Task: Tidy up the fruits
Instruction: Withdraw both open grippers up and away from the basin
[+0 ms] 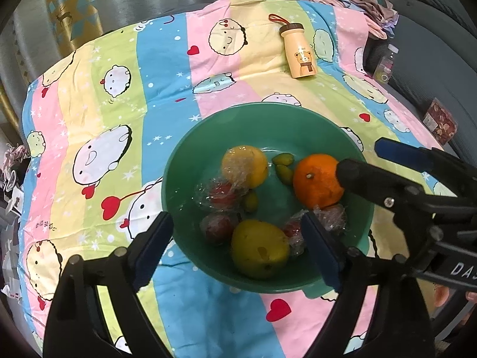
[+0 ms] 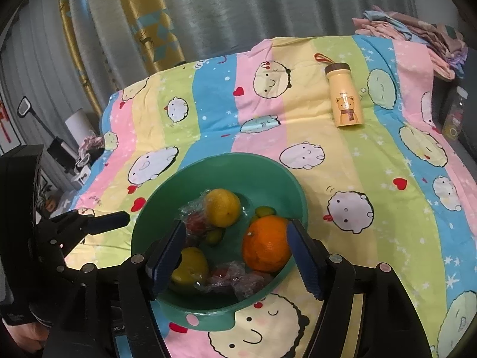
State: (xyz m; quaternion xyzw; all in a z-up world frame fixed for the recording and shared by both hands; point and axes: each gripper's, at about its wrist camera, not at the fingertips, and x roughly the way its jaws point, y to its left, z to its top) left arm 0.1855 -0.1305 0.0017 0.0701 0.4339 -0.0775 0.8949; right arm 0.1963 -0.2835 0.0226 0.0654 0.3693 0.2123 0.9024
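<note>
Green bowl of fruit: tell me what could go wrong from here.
1. The orange sits against the right gripper's open far finger; pulling away carelessly may roll it onto the small green fruits.
2. Several fruits are wrapped in clear film; smooth pads could slip on it or snag it.
3. Both grippers crowd the green bowl, with the left gripper open over its near rim; they may knock each other or drag the bowl across the loose cloth.
</note>
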